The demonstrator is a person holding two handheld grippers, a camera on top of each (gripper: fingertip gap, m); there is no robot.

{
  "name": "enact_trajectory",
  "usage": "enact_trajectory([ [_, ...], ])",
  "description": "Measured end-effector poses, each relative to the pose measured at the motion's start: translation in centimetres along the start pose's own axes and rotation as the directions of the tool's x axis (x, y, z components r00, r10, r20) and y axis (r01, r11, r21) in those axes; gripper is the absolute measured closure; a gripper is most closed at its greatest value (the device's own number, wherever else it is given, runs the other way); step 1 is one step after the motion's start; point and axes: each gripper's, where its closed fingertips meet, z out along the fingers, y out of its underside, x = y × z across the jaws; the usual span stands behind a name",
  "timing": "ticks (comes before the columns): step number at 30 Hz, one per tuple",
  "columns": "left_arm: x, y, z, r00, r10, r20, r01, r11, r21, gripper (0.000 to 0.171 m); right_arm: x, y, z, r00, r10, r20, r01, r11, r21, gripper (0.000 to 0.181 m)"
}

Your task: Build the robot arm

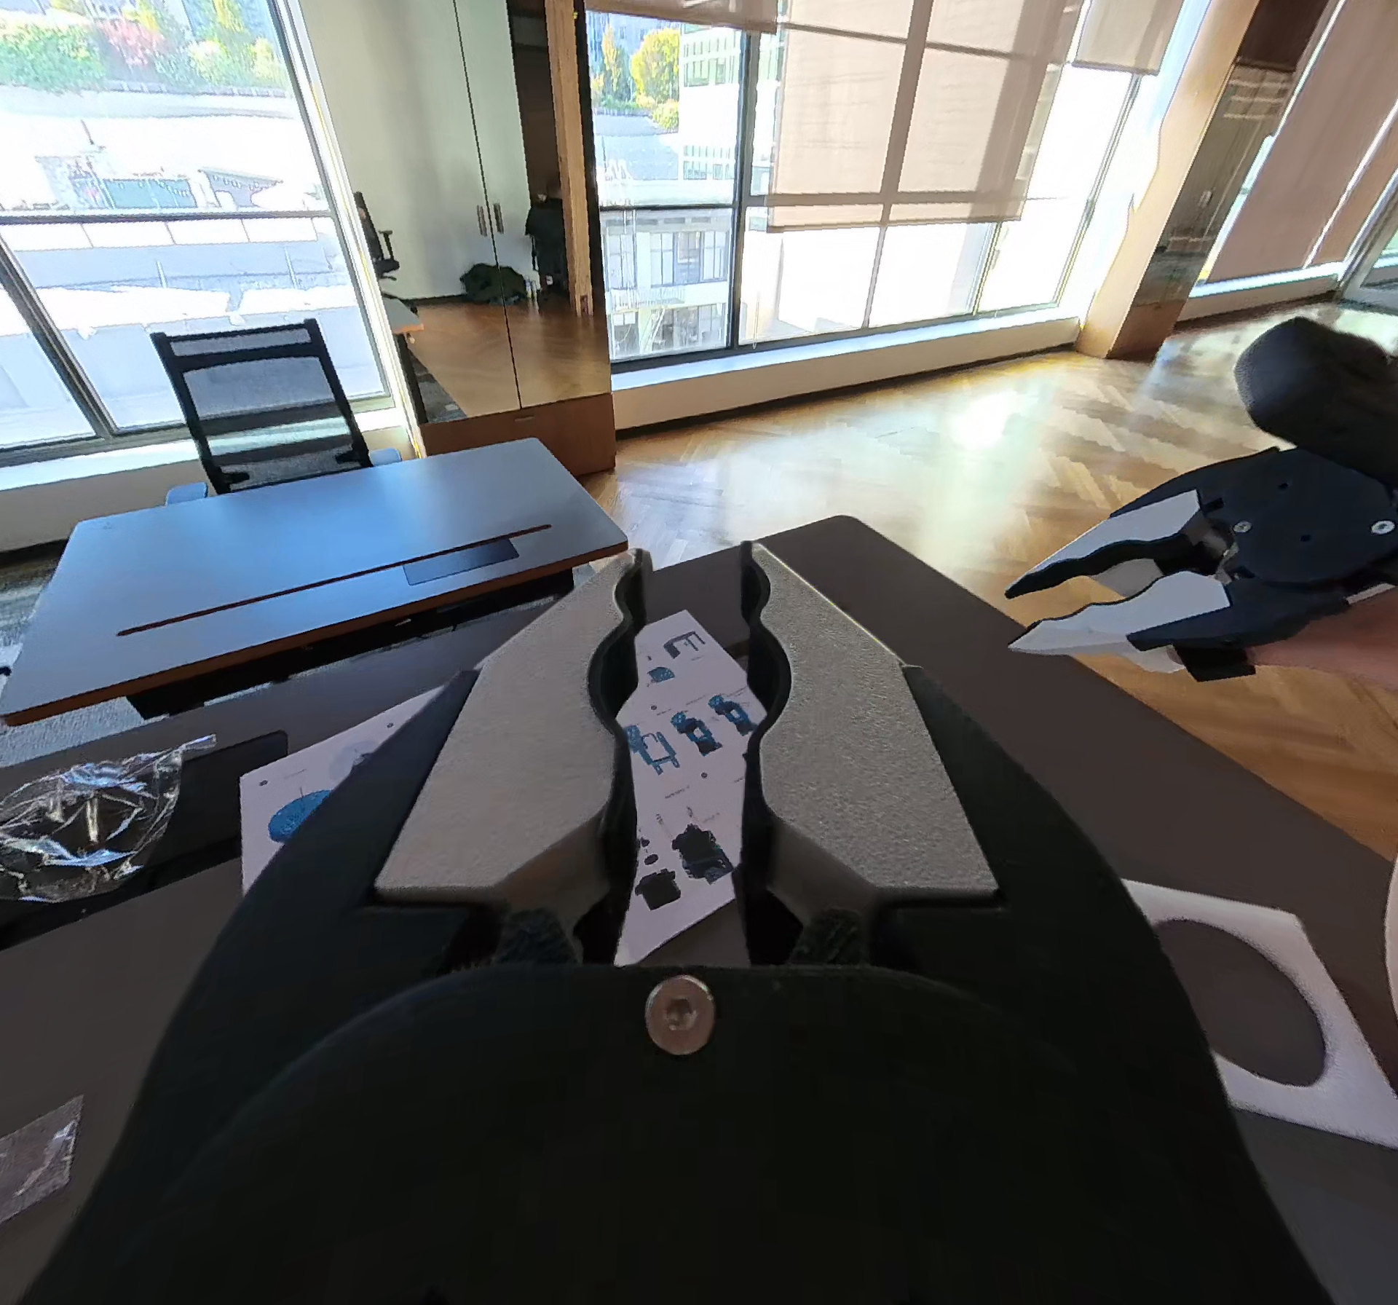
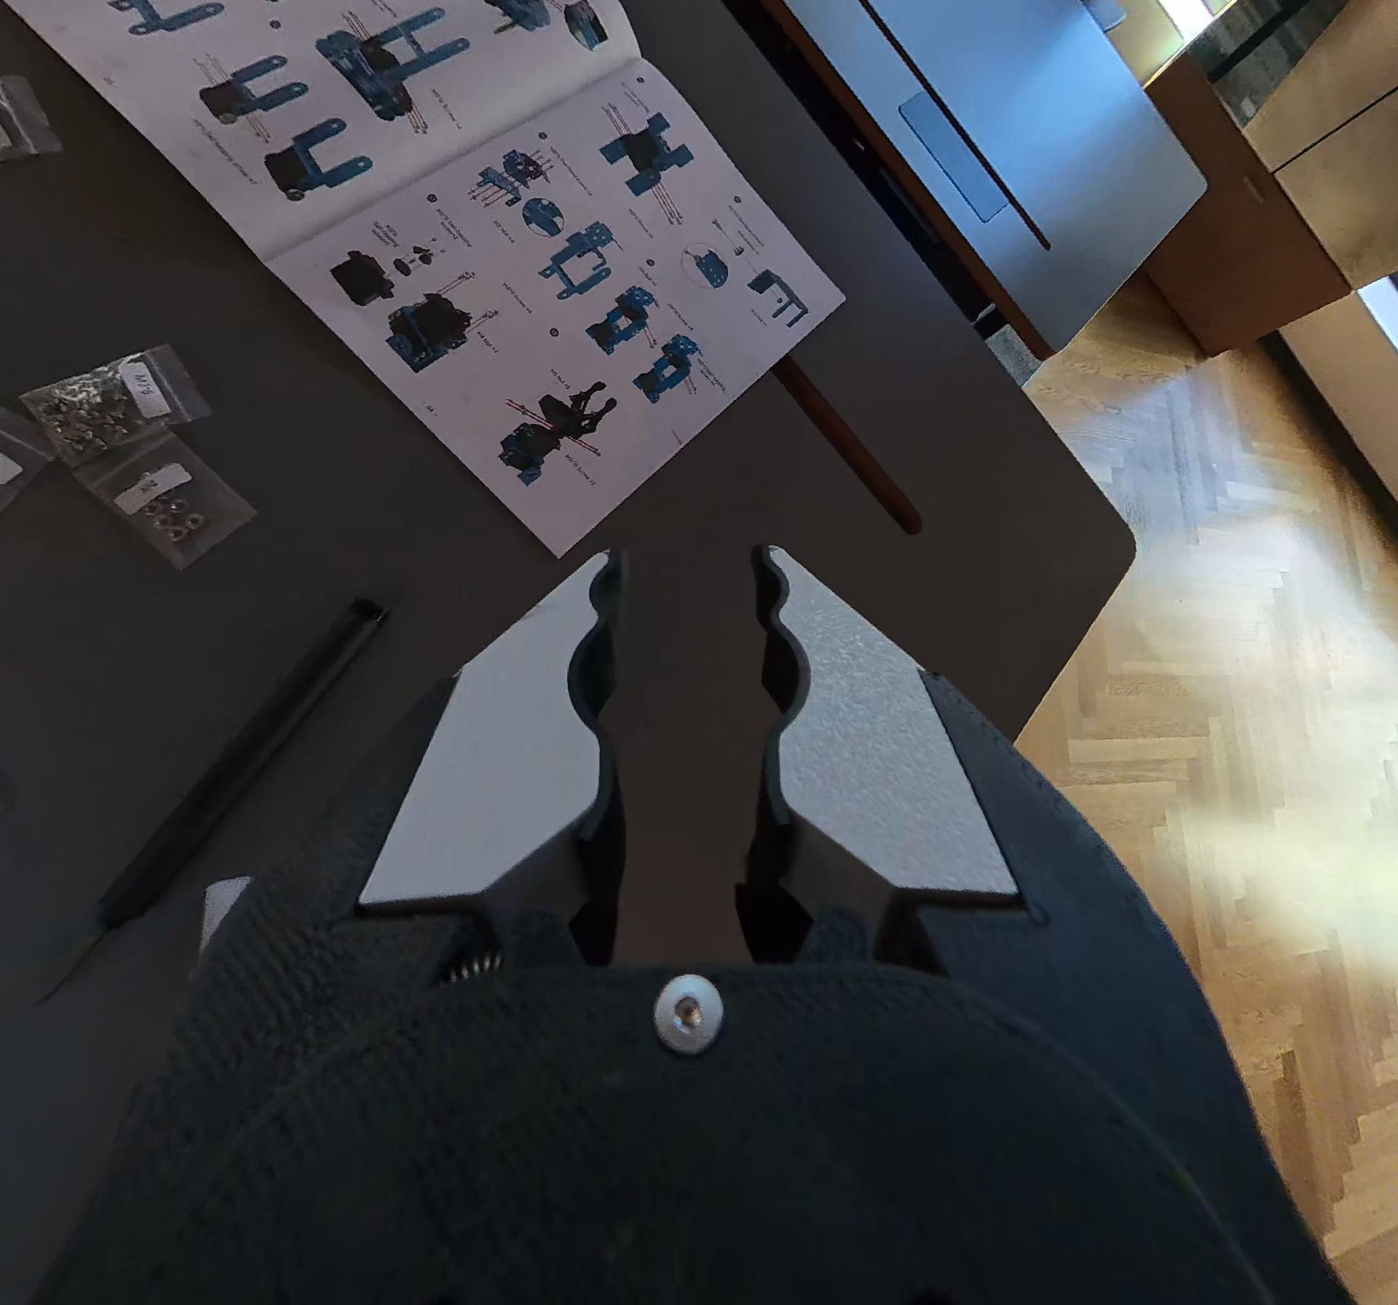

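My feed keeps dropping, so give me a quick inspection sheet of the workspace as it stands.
Surface: dark table, mostly bare near its corner.
Job's things: open booklet lying flat; black rod-like tool.
Clutter: small bags of hardware; crumpled clear wrap; white cut-out card.
Grippers: left claw open, empty, above the booklet; right claw open, empty, above bare table.
Cables: nothing seen.
Surroundings: second desk, black chair, wood floor, large windows.
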Motion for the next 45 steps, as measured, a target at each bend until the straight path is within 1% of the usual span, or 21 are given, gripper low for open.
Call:
enact_trajectory([
  [4, 1.1, -1.3, -2.8, 0.997, -0.039, -0.06, 0.043, 0.997, 0.061, 0.145, -1.4, -0.6, -1.1, 1.0, -0.014, -0.004, 0.014, 1.0, 0.018, 0.146],
  [6, 2.1, -1.0, -4.8, 0.992, -0.072, -0.1, 0.079, 0.995, 0.059, 0.142, -2.6, -1.4, -1.9, 0.999, -0.041, 0.003, 0.041, 0.998, 0.056, 0.146],
  [9, 3.3, -0.2, -8.4, 0.983, -0.124, -0.138, 0.132, 0.99, 0.045, 0.141, -4.9, -1.7, -3.1, 0.996, -0.058, 0.062, 0.052, 0.994, 0.098, 0.145],
  [11, 3.3, 0.4, -10.7, 0.983, -0.131, -0.131, 0.135, 0.991, 0.019, 0.142, -5.6, -1.7, -3.8, 0.996, -0.059, 0.064, 0.051, 0.992, 0.115, 0.145],
  [13, 2.2, 1.5, -13.0, 0.992, -0.111, -0.067, 0.109, 0.994, -0.032, 0.141, -7.1, -2.1, -4.5, 0.992, -0.056, 0.11, 0.038, 0.987, 0.153, 0.145],
  [15, 1.2, 4.0, -15.4, 0.998, -0.063, -0.007, 0.061, 0.99, -0.13, 0.139, -9.5, -2.6, -5.2, 0.981, -0.068, 0.183, 0.029, 0.978, 0.208, 0.145],
  [18, -0.6, 8.9, -20.0, 0.996, -0.019, 0.088, 0.04, 0.967, -0.251, 0.14, -13.7, -1.9, -5.6, 0.947, -0.094, 0.306, 0.011, 0.965, 0.263, 0.145],
  [19, -1.1, 10.8, -21.6, 0.993, -0.015, 0.114, 0.046, 0.96, -0.278, 0.14, -15.3, -1.0, -5.4, 0.932, -0.106, 0.346, 0.007, 0.962, 0.274, 0.145],
  [21, -1.5, 15.1, -24.6, 0.988, -0.031, 0.148, 0.079, 0.94, -0.332, 0.142, -18.3, 2.0, -4.5, 0.903, -0.117, 0.413, 0.006, 0.966, 0.26, 0.144],
  [23, -1.3, 19.4, -27.2, 0.983, -0.058, 0.172, 0.122, 0.915, -0.386, 0.145, -21.2, 5.3, -3.6, 0.883, -0.094, 0.46, -0.017, 0.973, 0.23, 0.143],
  [24, -1.0, 21.1, -28.0, 0.98, -0.084, 0.181, 0.151, 0.906, -0.396, 0.146, -22.6, 6.8, -3.3, 0.874, -0.073, 0.481, -0.036, 0.976, 0.214, 0.143],
  [25, -0.5, 22.7, -28.5, 0.976, -0.12, 0.179, 0.185, 0.896, -0.404, 0.147, -23.9, 8.3, -3.1, 0.863, -0.07, 0.501, -0.034, 0.98, 0.194, 0.142],
  [27, 0.8, 25.0, -28.5, 0.966, -0.21, 0.149, 0.254, 0.869, -0.424, 0.148, -25.2, 10.3, -2.6, 0.875, -0.058, 0.48, -0.021, 0.987, 0.157, 0.142],
  [29, 2.3, 25.8, -27.5, 0.952, -0.295, 0.084, 0.302, 0.856, -0.42, 0.15, -26.2, 11.2, -2.3, 0.877, -0.053, 0.477, -0.009, 0.992, 0.127, 0.142],
  [31, 3.4, 25.8, -26.5, 0.942, -0.335, 0.018, 0.312, 0.854, -0.416, 0.15, -27.3, 11.1, -2.3, 0.869, -0.047, 0.493, -0.015, 0.993, 0.121, 0.142],
  [33, 3.4, 26.2, -25.8, 0.949, -0.314, 0.003, 0.284, 0.853, -0.437, 0.149, -28.7, 10.8, -2.5, 0.851, -0.046, 0.524, -0.024, 0.992, 0.127, 0.141],
  [35, 3.3, 26.8, -25.4, 0.962, -0.272, -0.002, 0.24, 0.853, -0.463, 0.148, -29.4, 11.1, -2.2, 0.862, -0.059, 0.503, -0.003, 0.993, 0.121, 0.141],
  [39, 4.0, 27.8, -24.8, 0.97, -0.235, -0.068, 0.17, 0.847, -0.503, 0.148, -28.6, 11.4, -1.0, 0.89, -0.066, 0.451, 0.023, 0.995, 0.102, 0.146],
  [42, 4.4, 28.1, -24.3, 0.968, -0.206, -0.14, 0.104, 0.844, -0.525, 0.148, -28.1, 10.8, -0.2, 0.87, -0.095, 0.484, 0.063, 0.995, 0.081, 0.149],
  [45, 4.6, 28.0, -23.8, 0.958, -0.177, -0.226, 0.035, 0.852, -0.523, 0.149, -28.2, 10.1, 0.5, 0.846, -0.112, 0.521, 0.094, 0.994, 0.061, 0.152],
])
